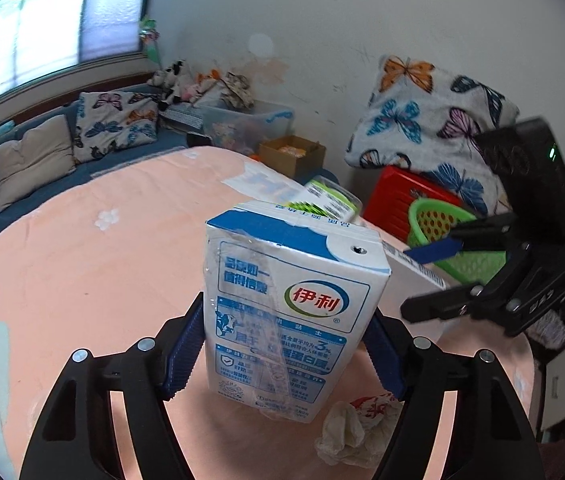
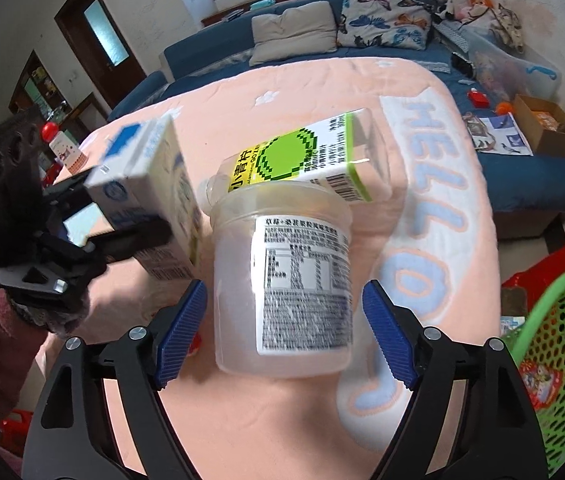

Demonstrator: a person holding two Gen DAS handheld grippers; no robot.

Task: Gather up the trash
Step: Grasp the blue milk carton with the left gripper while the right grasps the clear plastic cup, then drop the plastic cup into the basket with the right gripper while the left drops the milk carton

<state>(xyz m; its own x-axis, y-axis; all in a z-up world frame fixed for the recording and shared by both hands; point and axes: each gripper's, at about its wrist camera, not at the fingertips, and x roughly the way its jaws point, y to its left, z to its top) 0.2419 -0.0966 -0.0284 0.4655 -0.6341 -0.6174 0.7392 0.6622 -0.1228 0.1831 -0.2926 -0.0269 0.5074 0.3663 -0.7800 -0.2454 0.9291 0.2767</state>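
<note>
A: The left tool (image 1: 284,344) was clamped on the milk carton (image 1: 282,320), lifted off the peach counter (image 1: 82,260); a thin grip might have let it slip.

B: The right tool (image 2: 284,332) stood apart around the plastic cup (image 2: 286,280), pads not touching. The green-label bottle (image 2: 302,156) lay just behind, easily knocked. The green basket (image 2: 554,344) waited at right.

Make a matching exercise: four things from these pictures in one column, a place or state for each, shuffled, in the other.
1. milk carton
2. clear plastic cup
3. green basket
4. crumpled wrapper

A. at the table's right edge
B. between the open right tongs
C. lying on the peach cloth
D. clamped in the left tongs

Pairs: 1-D, 2-B, 3-A, 4-C
</note>
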